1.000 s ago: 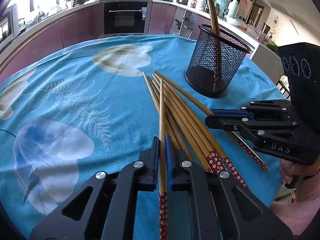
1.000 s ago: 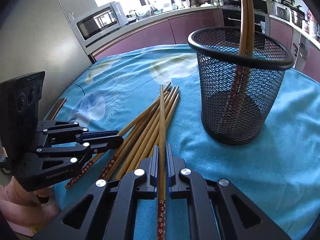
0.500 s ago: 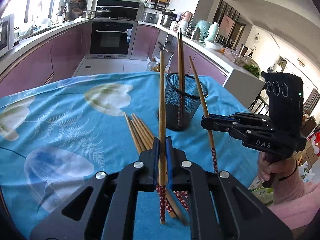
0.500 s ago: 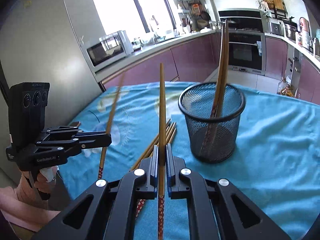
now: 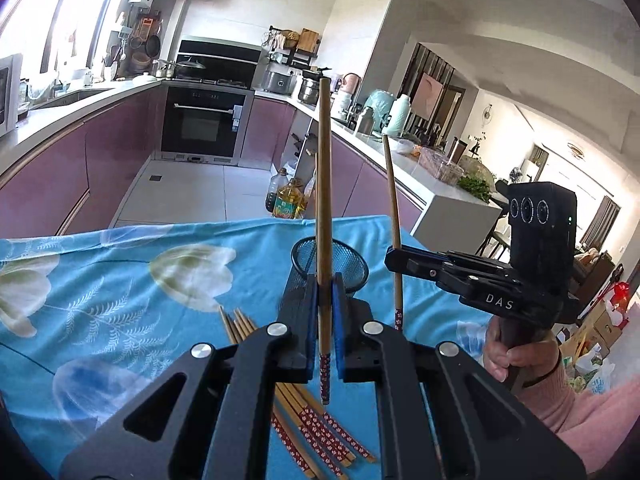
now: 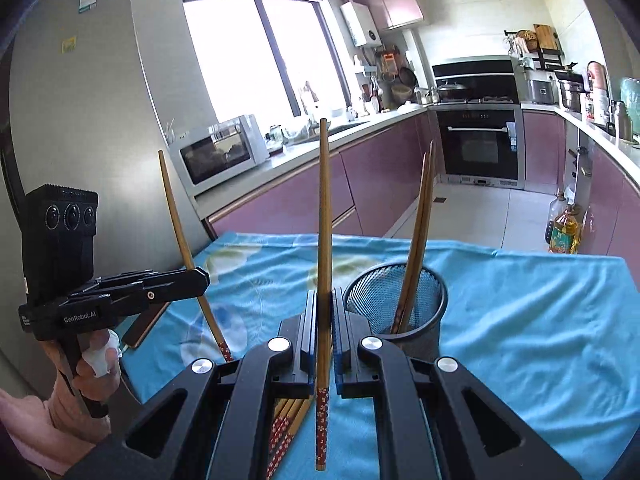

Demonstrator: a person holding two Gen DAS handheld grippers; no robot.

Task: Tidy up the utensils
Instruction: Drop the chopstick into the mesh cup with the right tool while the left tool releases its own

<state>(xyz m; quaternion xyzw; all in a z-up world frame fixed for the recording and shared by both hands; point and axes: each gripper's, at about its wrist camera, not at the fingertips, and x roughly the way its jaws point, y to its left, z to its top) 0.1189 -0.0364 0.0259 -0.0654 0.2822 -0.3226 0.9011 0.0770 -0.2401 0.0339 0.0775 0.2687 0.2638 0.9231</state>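
Note:
My left gripper (image 5: 326,292) is shut on a wooden chopstick (image 5: 324,200) with a red flowered end, held nearly upright above the table. To its right, my right gripper (image 5: 394,258) is shut on a second chopstick (image 5: 392,200). In the right wrist view that gripper (image 6: 325,308) clamps its chopstick (image 6: 325,220), and the left gripper (image 6: 200,278) holds a tilted one (image 6: 176,208). The black mesh cup (image 6: 424,300) stands just beyond, with two chopsticks (image 6: 420,220) leaning in it. Several loose chopsticks (image 5: 312,420) lie on the blue cloth below the grippers.
The blue flowered tablecloth (image 5: 120,300) covers the table, whose far edge drops to the kitchen floor. Oil bottles (image 5: 286,200) stand on the floor beyond. A flat brown object (image 6: 144,326) lies at the table's left edge. A microwave (image 6: 222,152) sits on the counter.
Both grippers rose off the pile, each carrying one chopstick, and tilted upward. The chopsticks now stand nearly upright and the cup looks lower and farther away.

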